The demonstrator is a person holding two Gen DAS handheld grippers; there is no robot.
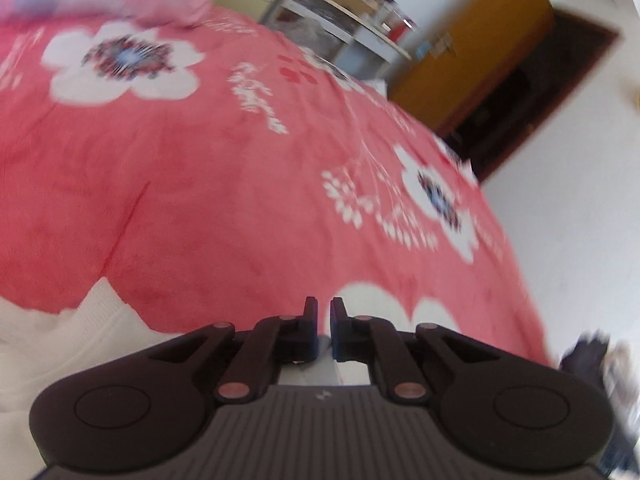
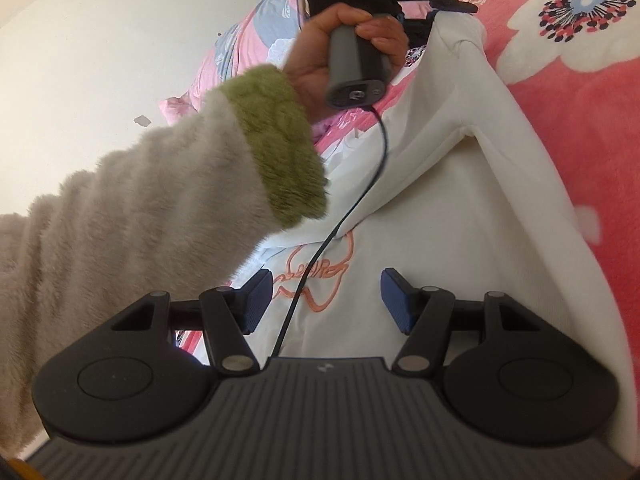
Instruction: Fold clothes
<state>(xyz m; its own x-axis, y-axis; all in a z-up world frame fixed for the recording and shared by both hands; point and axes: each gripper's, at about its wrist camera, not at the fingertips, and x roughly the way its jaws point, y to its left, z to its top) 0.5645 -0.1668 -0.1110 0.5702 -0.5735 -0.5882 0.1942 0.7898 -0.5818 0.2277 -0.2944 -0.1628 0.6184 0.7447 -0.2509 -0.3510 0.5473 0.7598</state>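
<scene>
White sweatshirt (image 2: 460,208) is lying on pink floral blanket (image 1: 200,184). Right gripper (image 2: 327,300) is hovering over its chest print, jaws approx half open, gripping nothing. Left gripper (image 1: 323,320) is sitting shut & empty, w/ sweatshirt edge (image 1: 80,344) below-left.

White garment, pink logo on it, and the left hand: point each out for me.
White garment (image 2: 460,208), right wrist view, on its flat body panel.
Pink logo (image 2: 316,280), right wrist view, on the outline's middle.
Left hand (image 2: 320,52), right wrist view, on the palm gripping the handle.
</scene>
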